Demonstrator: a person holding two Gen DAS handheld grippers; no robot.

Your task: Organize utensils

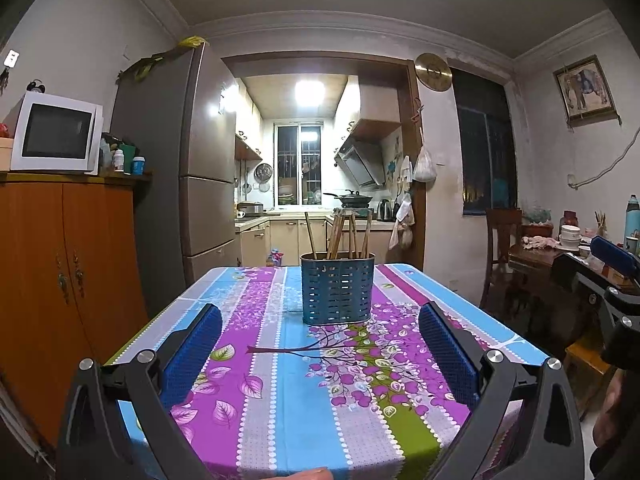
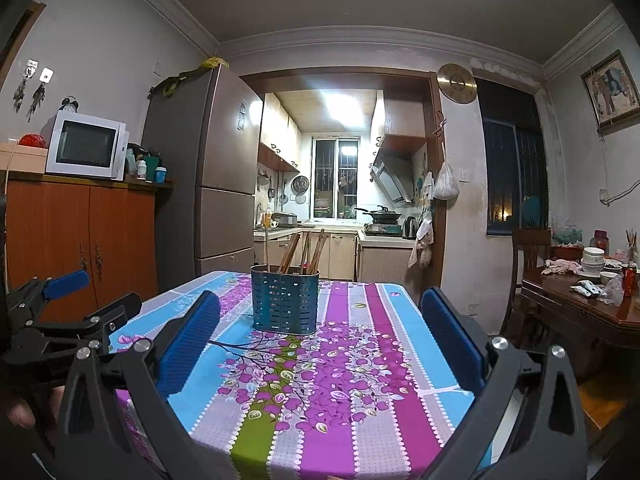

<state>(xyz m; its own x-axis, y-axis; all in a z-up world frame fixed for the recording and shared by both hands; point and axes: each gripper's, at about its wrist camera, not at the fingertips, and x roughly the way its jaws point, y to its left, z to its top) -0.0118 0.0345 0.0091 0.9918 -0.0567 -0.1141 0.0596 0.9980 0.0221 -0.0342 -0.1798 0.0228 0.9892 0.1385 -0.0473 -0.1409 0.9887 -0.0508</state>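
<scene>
A blue perforated utensil holder (image 1: 338,289) stands upright near the far end of the table with the flowered cloth (image 1: 280,380). Several brown wooden chopsticks (image 1: 347,236) stand in it. The holder also shows in the right wrist view (image 2: 285,300), with the chopsticks (image 2: 306,252). My left gripper (image 1: 320,344) is open and empty, held above the near part of the table, well short of the holder. My right gripper (image 2: 320,332) is open and empty, to the right of the left one. The left gripper shows at the left of the right wrist view (image 2: 76,304).
An orange cabinet (image 1: 60,280) with a microwave (image 1: 56,132) stands left of the table. A grey fridge (image 1: 200,160) is behind it. A dark wooden side table (image 2: 580,312) with bowls and a chair (image 2: 528,264) are at the right. The kitchen doorway lies beyond the table.
</scene>
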